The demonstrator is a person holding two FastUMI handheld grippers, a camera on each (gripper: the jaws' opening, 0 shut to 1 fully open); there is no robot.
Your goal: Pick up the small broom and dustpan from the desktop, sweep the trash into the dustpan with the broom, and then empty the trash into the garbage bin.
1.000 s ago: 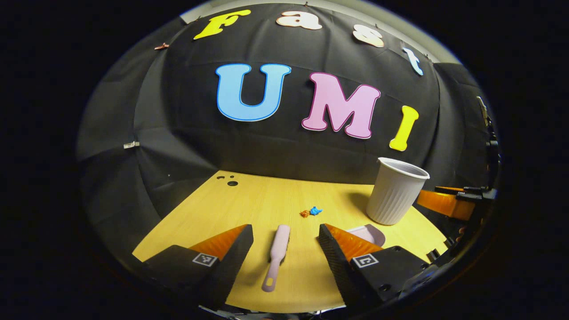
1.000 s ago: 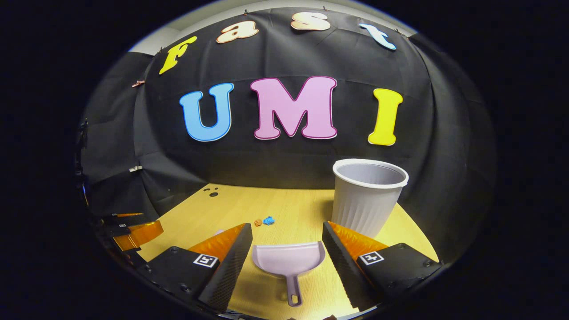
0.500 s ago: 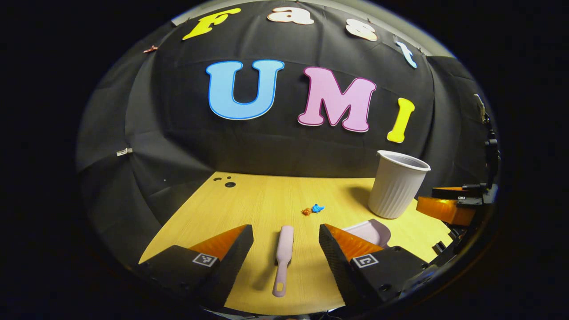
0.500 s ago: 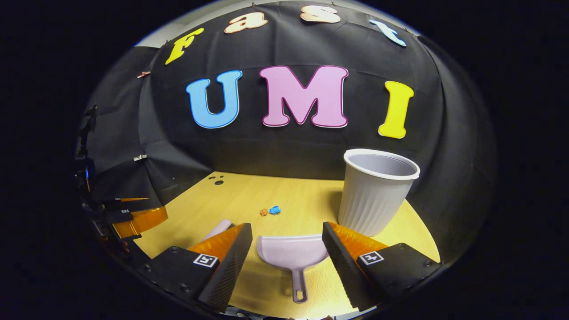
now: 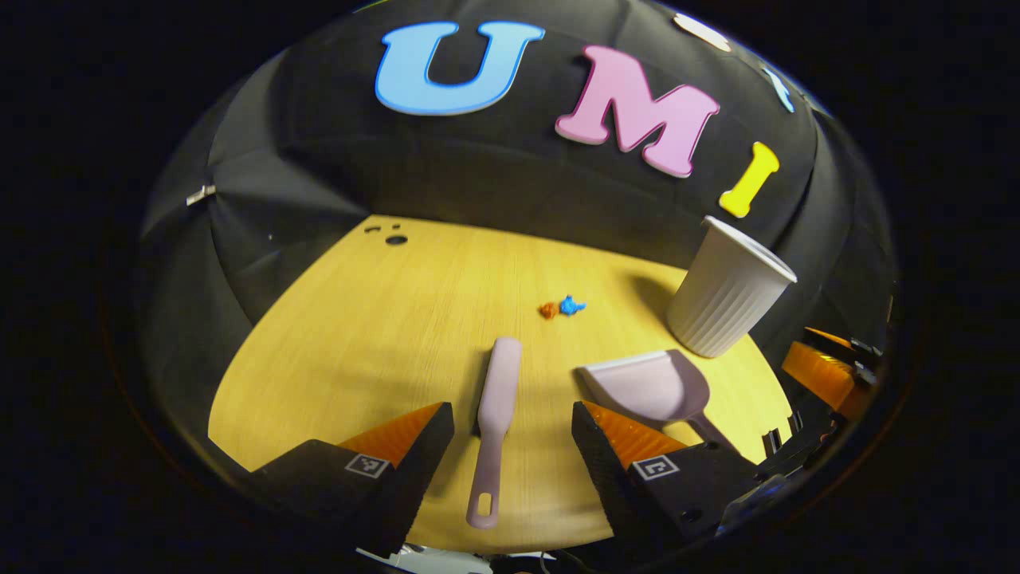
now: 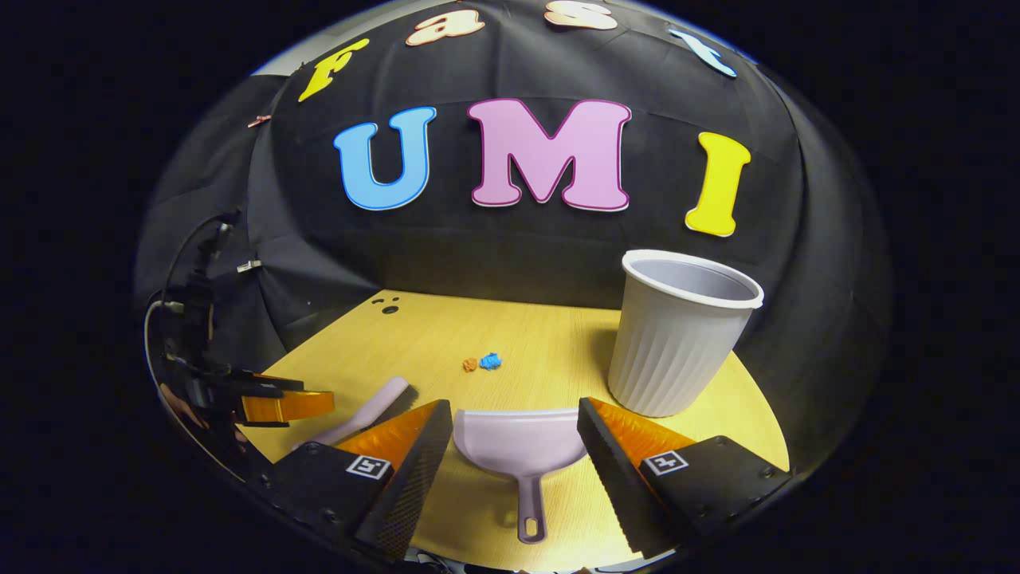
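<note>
Over the last second the left gripper [image 5: 512, 434] has been tilted down over the broom [image 5: 494, 430], which lies low in the frame between its wide-open fingers, untouched. The right gripper [image 6: 515, 434], also wide open, has been kept straddling the dustpan [image 6: 518, 442]. Both pickups are judged still pending, with the trash [image 5: 560, 308] at centre and the bin [image 5: 727, 288] at right.

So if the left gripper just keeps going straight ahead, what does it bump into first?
Most likely the small broom. It lies on the table between the open fingers of the left gripper, handle nearest. Height above the table is hard to judge.
</note>
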